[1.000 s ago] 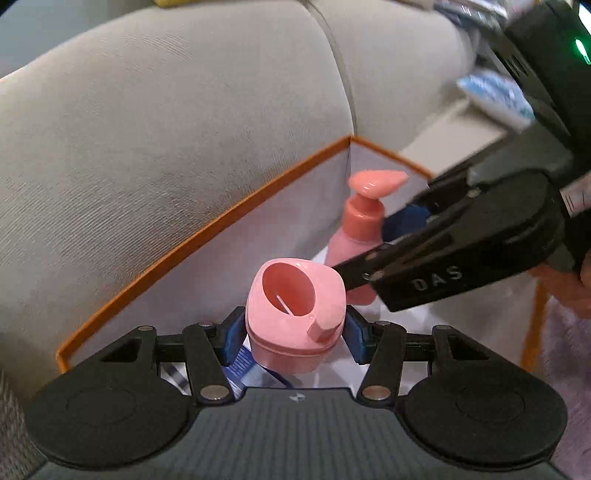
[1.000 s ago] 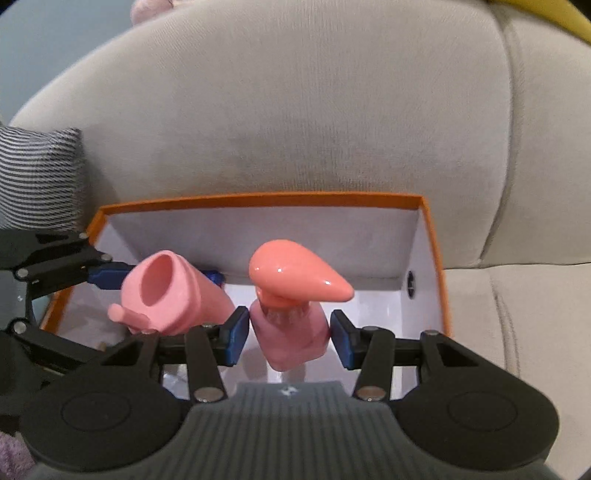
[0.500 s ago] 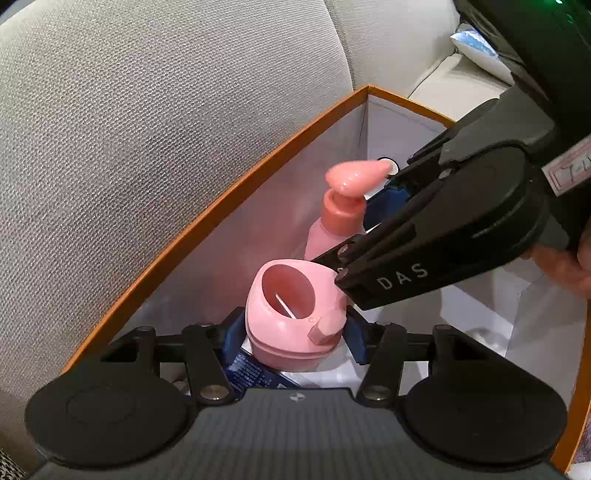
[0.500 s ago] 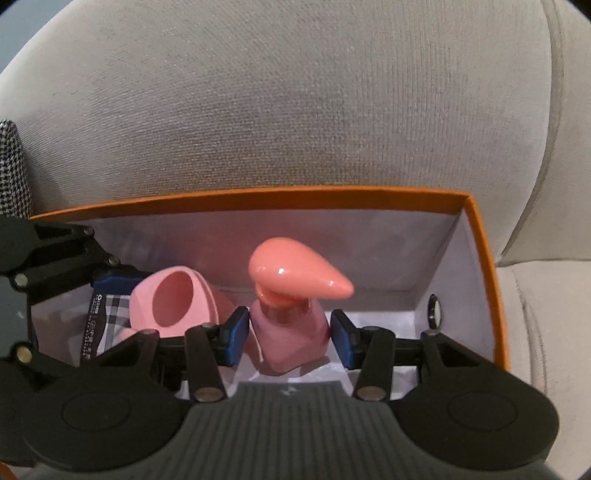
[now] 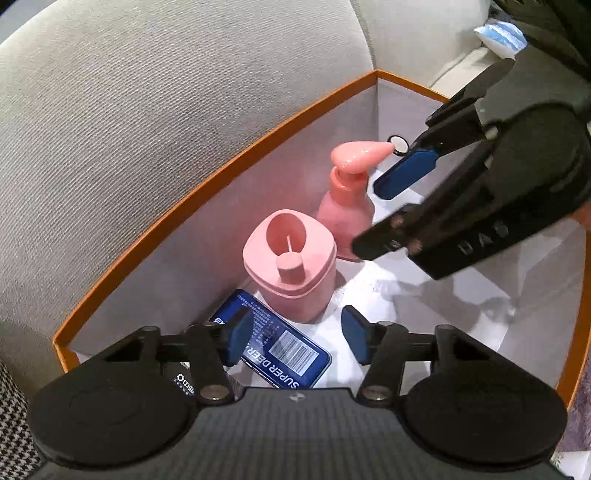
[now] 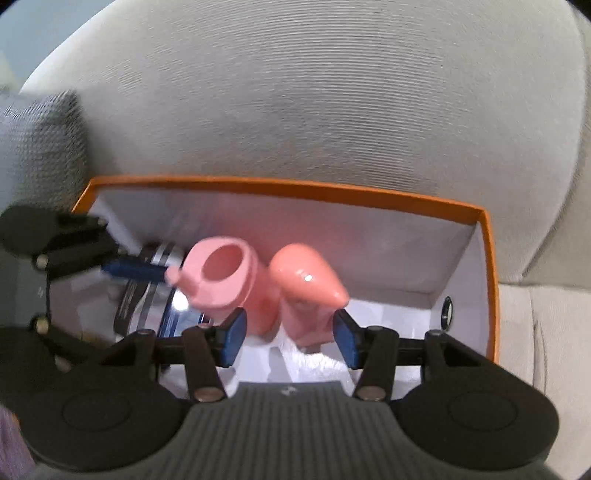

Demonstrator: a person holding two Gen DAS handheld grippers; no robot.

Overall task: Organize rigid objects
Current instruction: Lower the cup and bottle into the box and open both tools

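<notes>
An orange-rimmed white box (image 5: 221, 173) (image 6: 295, 188) stands on a sofa. Inside it a pink square container (image 5: 291, 266) (image 6: 229, 280) stands upright beside a pink pump bottle (image 5: 347, 206) (image 6: 306, 291). A blue tin (image 5: 284, 347) (image 6: 147, 306) lies flat next to them. My left gripper (image 5: 297, 339) is open just short of the container, its jaws closing with nothing between them. My right gripper (image 6: 290, 339) (image 5: 386, 210) is opening. The bottle stands between its fingertips with the pads off it.
The grey sofa backrest (image 5: 147, 110) rises right behind the box. A houndstooth cushion (image 5: 11, 406) (image 6: 40, 147) lies to the left. A blue-white packet (image 5: 502, 35) rests on the seat beyond the box. A metal eyelet (image 6: 448, 308) sits in the box's right wall.
Both grippers sank into the box with their loads. The container now stands on the box floor, out of my left pads. My right pads have spread off the pump bottle.
</notes>
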